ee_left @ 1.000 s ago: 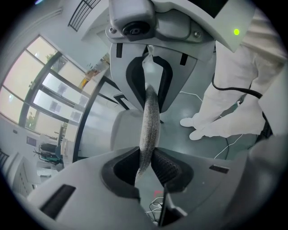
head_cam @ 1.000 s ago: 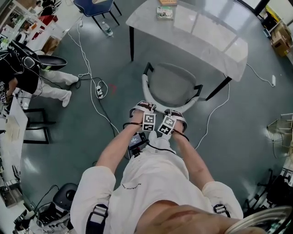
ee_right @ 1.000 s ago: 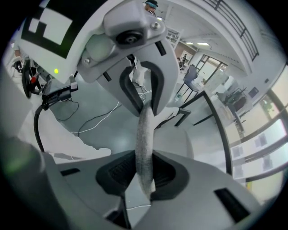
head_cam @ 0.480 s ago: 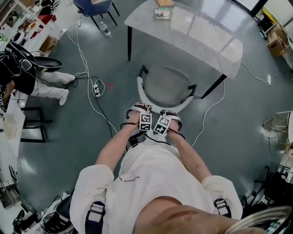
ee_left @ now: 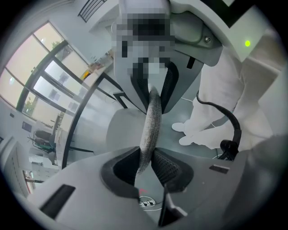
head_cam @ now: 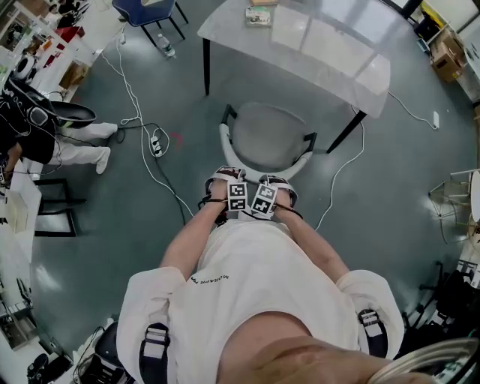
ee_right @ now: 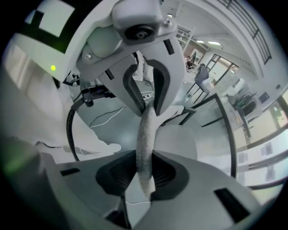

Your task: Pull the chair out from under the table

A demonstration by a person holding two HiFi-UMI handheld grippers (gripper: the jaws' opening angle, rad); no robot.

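The left gripper (ee_left: 146,165) is clamping its jaws on the grey backrest rim (ee_left: 150,121) of the chair (head_cam: 268,139). The right gripper (ee_right: 143,173), just beside it, is gripping the same rim between its jaws. Beyond both jaws, the chair is standing near the counter (head_cam: 330,56), clear of its near edge.

Grey floor (head_cam: 390,195), power strip (head_cam: 157,143), blue chair (head_cam: 146,9), large windows (ee_left: 47,81)
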